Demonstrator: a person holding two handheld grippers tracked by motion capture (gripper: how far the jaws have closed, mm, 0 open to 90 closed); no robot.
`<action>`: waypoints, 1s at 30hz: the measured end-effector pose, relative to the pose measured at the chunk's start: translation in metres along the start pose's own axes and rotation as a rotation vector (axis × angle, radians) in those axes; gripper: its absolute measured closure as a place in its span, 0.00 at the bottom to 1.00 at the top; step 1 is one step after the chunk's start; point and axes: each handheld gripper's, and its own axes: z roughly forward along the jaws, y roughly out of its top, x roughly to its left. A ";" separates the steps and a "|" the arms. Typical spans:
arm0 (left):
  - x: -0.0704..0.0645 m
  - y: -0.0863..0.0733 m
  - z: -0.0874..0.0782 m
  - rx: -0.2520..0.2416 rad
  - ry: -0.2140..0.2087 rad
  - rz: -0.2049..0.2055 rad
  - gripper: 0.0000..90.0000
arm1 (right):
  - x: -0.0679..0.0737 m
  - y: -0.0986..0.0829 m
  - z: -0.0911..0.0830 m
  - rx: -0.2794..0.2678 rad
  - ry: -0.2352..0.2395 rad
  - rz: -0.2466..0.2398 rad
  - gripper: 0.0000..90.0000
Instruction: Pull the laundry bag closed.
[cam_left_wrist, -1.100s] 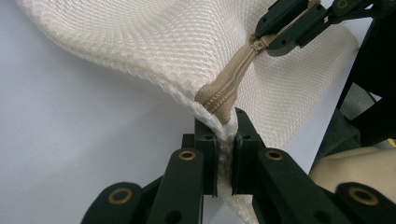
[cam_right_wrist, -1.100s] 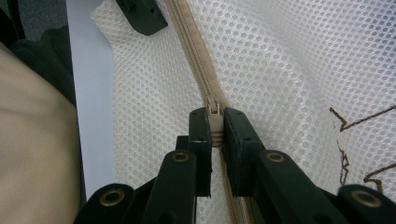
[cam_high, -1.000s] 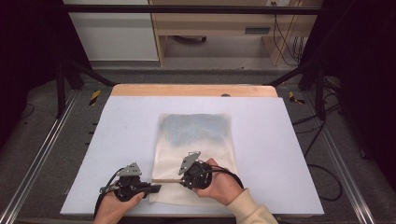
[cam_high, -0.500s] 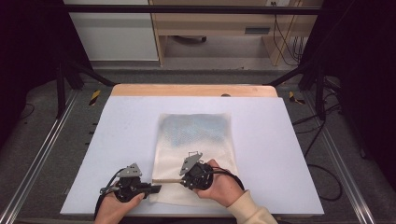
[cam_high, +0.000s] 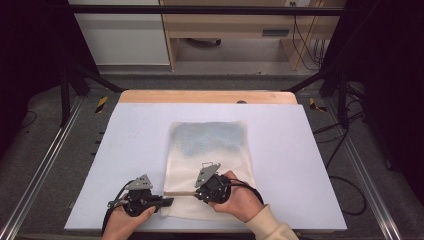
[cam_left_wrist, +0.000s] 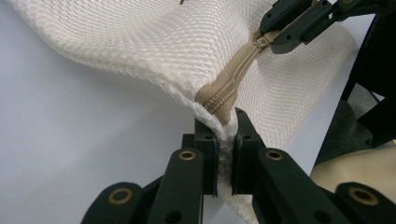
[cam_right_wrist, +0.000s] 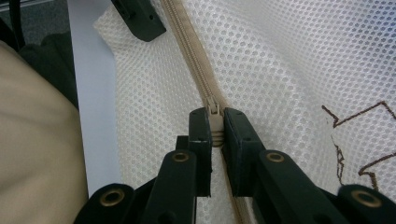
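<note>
A cream mesh laundry bag (cam_high: 210, 165) is laid flat on the white table (cam_high: 300, 165), near its front edge, with something bluish-grey seen dimly through the mesh in its far half. The bag's left end, where the tan zipper (cam_left_wrist: 233, 77) stops, is clamped between the jaws of the left gripper (cam_left_wrist: 225, 140). The zipper pull (cam_right_wrist: 214, 119) is pinched between the closed jaws of the right gripper (cam_right_wrist: 215, 126).

Cream woven mesh-cloth bag (cam_high: 207, 165) w/ tan fabric zipper (cam_right_wrist: 198, 74); matt table (cam_high: 310, 165).
</note>
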 end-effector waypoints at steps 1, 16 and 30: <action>0.000 0.000 0.000 -0.002 0.001 0.000 0.93 | 0.000 0.000 0.000 0.000 0.001 -0.001 0.91; -0.001 0.001 0.000 0.000 -0.005 0.011 0.93 | -0.001 -0.007 -0.010 -0.010 -0.019 0.009 0.91; -0.003 0.000 0.000 0.008 0.001 0.022 0.93 | 0.003 -0.009 -0.011 -0.015 -0.034 0.007 0.91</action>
